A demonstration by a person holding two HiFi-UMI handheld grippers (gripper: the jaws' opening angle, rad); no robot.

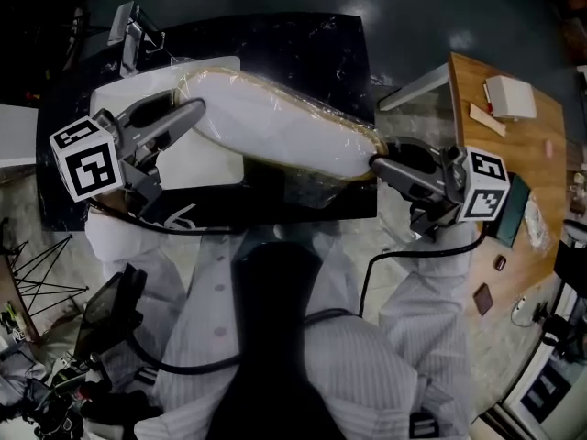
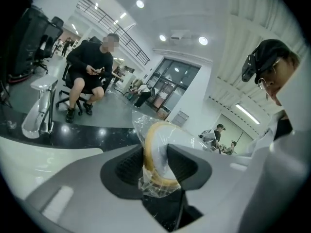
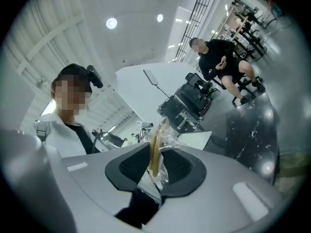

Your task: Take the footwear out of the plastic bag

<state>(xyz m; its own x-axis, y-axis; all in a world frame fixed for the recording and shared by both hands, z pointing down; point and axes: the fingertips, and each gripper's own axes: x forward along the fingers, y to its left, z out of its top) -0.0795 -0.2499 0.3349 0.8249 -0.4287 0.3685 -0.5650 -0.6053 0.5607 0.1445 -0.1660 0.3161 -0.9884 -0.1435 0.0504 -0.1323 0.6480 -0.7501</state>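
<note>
A white slipper with a tan rim, sealed in a clear plastic bag [image 1: 275,122], hangs in the air over the black table [image 1: 303,39], stretched between both grippers. My left gripper [image 1: 197,113] is shut on its far-left end. In the left gripper view the pads pinch the slipper's tan rim [image 2: 154,152] through the plastic. My right gripper [image 1: 376,163] is shut on the slipper's near-right end. The right gripper view shows a thin tan edge and crinkled plastic [image 3: 155,147] clamped between its jaws.
A white sheet [image 1: 197,159] lies on the black table under the slipper, and a metal stand [image 1: 133,30] sits at the table's far-left corner. A wooden table [image 1: 514,154] with a white box [image 1: 511,97] stands to the right. A person sits in a chair [image 2: 90,76] beyond.
</note>
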